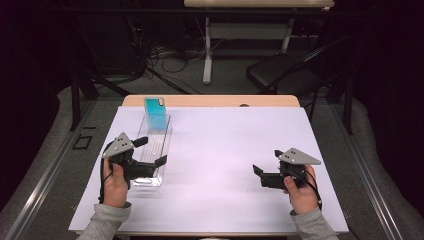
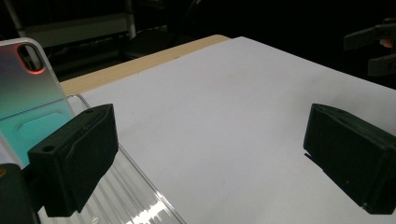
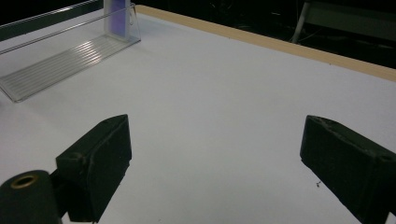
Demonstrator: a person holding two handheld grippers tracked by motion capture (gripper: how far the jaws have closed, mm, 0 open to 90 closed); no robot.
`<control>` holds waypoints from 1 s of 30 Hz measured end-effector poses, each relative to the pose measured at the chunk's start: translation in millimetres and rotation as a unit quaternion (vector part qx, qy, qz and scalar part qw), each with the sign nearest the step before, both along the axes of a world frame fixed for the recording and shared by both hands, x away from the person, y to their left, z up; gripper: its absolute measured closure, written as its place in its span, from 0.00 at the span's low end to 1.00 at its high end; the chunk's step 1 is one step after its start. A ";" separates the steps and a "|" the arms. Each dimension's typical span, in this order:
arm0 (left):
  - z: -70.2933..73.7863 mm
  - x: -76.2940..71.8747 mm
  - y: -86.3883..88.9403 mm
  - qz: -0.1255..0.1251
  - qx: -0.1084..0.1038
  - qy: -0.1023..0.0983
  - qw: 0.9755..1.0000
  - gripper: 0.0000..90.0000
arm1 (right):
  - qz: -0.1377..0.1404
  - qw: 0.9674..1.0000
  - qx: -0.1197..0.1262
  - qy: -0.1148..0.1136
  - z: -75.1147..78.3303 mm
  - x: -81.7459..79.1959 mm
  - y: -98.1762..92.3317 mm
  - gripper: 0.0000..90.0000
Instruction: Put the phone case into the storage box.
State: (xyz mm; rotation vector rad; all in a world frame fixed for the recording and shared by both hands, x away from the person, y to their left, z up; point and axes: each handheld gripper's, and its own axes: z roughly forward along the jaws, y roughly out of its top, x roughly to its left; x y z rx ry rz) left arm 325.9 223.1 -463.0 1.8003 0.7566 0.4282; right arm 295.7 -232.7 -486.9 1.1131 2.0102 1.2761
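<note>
**Hovering open-jawed beside the clear rack and the phone case**

Standing upright at the far end of a clear ribbed rack (image 1: 154,150), a teal phone case (image 1: 155,114) sits in the upper left of the high view, just below the wooden edge of the table (image 1: 210,100). The rack runs lengthwise from there down toward the lower left, lying on the white sheet (image 1: 220,150) that covers the tabletop.

The left gripper (image 1: 150,152) sits at the near end of the rack, in the left part of the high view, held by the left hand (image 1: 115,184). Its jaws are spread wide with nothing between the pads; one jaw reaches over the rack, the other lies beside the rack's right edge. In the left gripper view the left-hand jaw overlaps the rack (image 2: 135,196), and the phone case (image 2: 28,98) rises at the left edge of the frame, its camera cut-out near the top.

The right gripper (image 1: 267,162) is in the right part of the high view, well apart from the rack, held by the right hand (image 1: 301,192) over bare sheet. Its jaws are also parted and empty. In the right gripper view the rack (image 3: 65,58) lies in the upper left of the frame, with the phone case (image 3: 116,16) standing at its far end.
</note>
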 end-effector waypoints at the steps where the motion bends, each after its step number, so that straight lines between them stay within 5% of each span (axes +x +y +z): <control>1: -1.1 -0.4 0.6 0.002 0.002 -0.001 1.000 0.03 | -0.002 1.000 -0.001 0.000 -0.6 -0.6 -0.9 0.10; 19: -21.0 3.3 21.4 0.024 -0.024 0.004 0.999 0.04 | -0.049 0.999 0.007 0.016 -19.9 5.0 -25.5 0.10; 30: -24.2 4.5 22.2 0.027 -0.019 0.010 0.999 0.04 | -0.056 0.998 -0.003 0.016 -28.3 7.4 -25.1 0.10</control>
